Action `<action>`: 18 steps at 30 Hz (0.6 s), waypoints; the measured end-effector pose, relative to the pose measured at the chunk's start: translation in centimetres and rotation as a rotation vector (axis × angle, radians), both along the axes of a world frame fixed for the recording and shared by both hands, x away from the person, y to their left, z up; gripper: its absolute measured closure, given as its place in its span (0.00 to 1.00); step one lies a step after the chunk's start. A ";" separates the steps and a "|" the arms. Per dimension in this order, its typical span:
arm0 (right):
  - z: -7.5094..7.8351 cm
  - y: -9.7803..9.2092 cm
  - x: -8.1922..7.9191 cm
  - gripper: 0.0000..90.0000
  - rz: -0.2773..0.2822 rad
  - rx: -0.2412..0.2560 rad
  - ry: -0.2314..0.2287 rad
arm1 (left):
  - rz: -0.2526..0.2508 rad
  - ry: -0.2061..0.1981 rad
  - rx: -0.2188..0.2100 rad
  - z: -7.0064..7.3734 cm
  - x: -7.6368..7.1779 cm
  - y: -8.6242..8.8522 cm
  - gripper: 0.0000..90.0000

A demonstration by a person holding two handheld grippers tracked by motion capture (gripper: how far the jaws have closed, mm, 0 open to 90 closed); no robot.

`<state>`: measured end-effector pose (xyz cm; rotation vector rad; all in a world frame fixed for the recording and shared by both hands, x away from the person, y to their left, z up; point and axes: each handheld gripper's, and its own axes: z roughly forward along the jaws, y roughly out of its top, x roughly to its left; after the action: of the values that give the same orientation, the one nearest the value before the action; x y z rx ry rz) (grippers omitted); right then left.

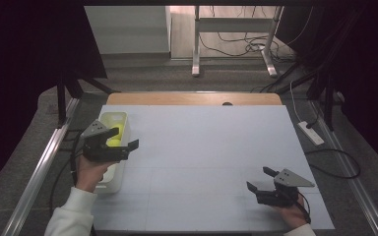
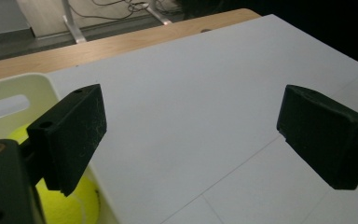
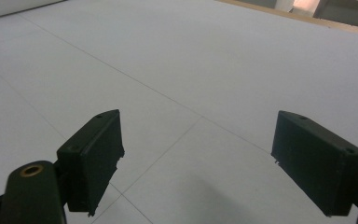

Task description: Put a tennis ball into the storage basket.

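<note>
Your left gripper [image 1: 119,139] hovers with its jaws spread wide and empty at the left edge of the table [image 1: 216,147], over the white bin [image 1: 112,119]. The yellow-green tennis ball [image 1: 114,136] lies inside that bin, directly below and slightly to the far-left of the jaws; in the left gripper view it sits under the left jaw, against the bin wall. Your right gripper [image 1: 261,179] rests low near the table's near-right corner, jaws also wide and empty, well apart from the bin. The left gripper is the nearer tool: any reach for the ball goes straight down.
</note>
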<state>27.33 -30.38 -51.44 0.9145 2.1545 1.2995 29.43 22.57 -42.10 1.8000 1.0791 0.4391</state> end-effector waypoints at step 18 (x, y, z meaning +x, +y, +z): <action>0.1 -0.1 -0.2 0.18 -0.008 -0.002 -0.003 | -0.122 -0.036 0.033 -1.4 -2.1 -3.6 0.10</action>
<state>27.16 -30.53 -51.33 0.9189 2.1478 1.2935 27.34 19.02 -43.52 1.8680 0.9365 0.4166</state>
